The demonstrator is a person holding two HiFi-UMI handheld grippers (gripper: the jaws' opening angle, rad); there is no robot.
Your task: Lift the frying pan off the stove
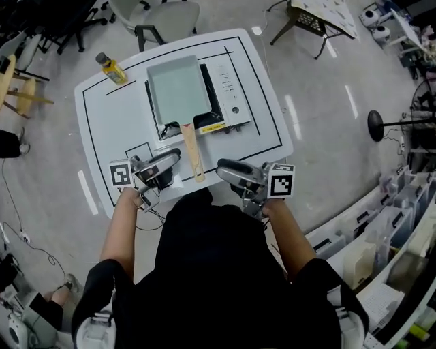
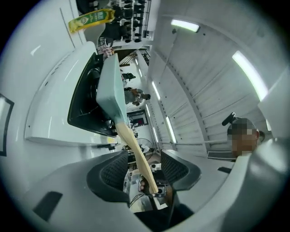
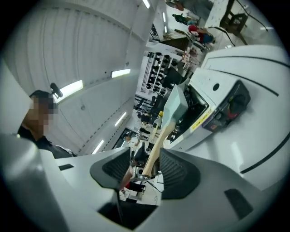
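Note:
A pale green rectangular frying pan (image 1: 178, 88) sits on a white portable stove (image 1: 230, 95) on the white table (image 1: 109, 129). Its wooden handle (image 1: 193, 153) points toward the table's front edge. My left gripper (image 1: 158, 167) lies just left of the handle's end and my right gripper (image 1: 238, 174) just right of it, both open and apart from the wood. In the left gripper view the pan (image 2: 111, 86) and handle (image 2: 133, 145) show through the gap of the left gripper (image 2: 144, 165). The right gripper (image 3: 146, 165) frames the handle (image 3: 158, 140) the same way, with the pan (image 3: 174, 106) beyond.
A yellow bottle (image 1: 112, 69) stands at the table's far left corner. Office chairs (image 1: 163, 17) sit behind the table. Shelving (image 1: 402, 225) runs along the right. The stove's control panel (image 3: 233, 106) with its knob faces the front.

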